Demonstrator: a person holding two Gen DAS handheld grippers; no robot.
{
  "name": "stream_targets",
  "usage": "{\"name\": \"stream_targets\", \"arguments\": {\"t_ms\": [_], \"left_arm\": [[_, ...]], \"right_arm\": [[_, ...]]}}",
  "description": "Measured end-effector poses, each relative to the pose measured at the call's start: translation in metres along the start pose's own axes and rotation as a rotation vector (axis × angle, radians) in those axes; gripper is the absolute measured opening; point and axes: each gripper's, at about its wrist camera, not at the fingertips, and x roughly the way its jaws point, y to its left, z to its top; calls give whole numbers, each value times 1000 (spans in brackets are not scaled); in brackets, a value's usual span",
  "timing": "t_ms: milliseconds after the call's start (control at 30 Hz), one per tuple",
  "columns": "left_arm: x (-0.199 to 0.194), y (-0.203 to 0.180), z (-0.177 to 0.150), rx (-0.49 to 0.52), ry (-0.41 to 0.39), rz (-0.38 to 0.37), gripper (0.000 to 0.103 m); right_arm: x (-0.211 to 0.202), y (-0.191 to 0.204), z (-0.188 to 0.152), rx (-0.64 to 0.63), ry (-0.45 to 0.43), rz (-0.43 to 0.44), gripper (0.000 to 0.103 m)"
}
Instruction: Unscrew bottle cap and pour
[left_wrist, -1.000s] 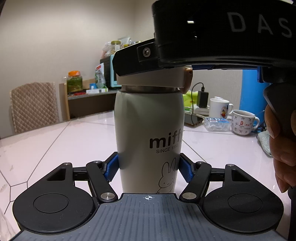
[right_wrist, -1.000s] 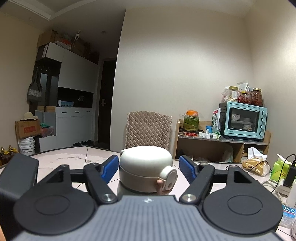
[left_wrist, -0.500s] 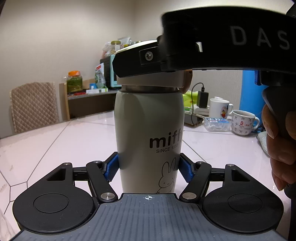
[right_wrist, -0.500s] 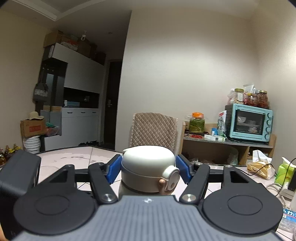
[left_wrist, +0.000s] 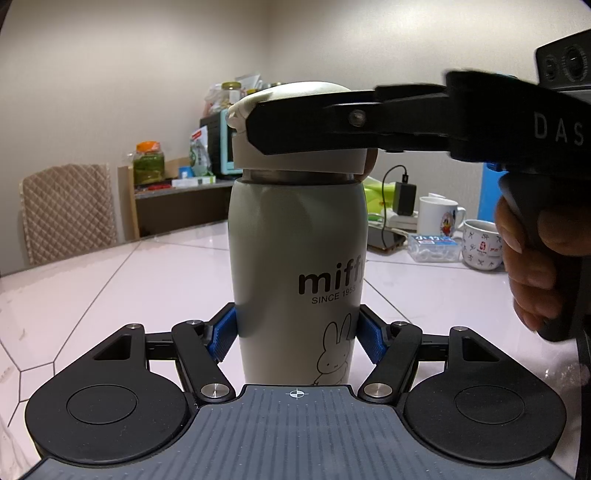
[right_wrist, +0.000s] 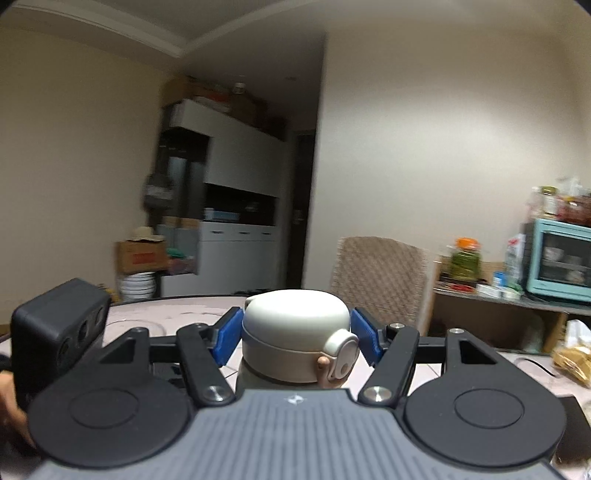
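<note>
A grey "miffy" thermos bottle (left_wrist: 295, 258) stands upright on the white table (left_wrist: 110, 280). My left gripper (left_wrist: 297, 334) is shut on the bottle's lower body, blue pads against both sides. The bottle's beige cap (left_wrist: 299, 162) sits on top, with a metal ring showing below it. My right gripper (right_wrist: 295, 338) is shut on the cap (right_wrist: 295, 332), blue pads touching both sides; in the left wrist view it (left_wrist: 314, 125) reaches in from the right across the cap. The right wrist view is motion-blurred.
Two mugs (left_wrist: 480, 243) (left_wrist: 439, 218), a small plastic box (left_wrist: 432, 247) and a charger stand on the table to the right. A quilted chair (left_wrist: 66, 210) and a shelf with a jar (left_wrist: 147, 162) and a teal oven (right_wrist: 561, 254) stand behind.
My right gripper closed its pads onto the cap, then swung round the bottle, turning the cap; its latch has rotated. The left gripper and bottle body stayed still.
</note>
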Motion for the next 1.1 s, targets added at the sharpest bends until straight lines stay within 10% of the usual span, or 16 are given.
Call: {"name": "stream_targets", "arguments": {"t_ms": [433,900,1100], "left_arm": [[-2,5,-6,-2,-3,-3,71],[-5,4,-1,2,-2,-2,71],[-4,9,2,1,-1,-1,71]], "right_arm": [[0,-43,7,-39,-33,281,67],[-5,-35,10,-51,-45,225,82],[-11,-24,16,2,-40,68,90]]}}
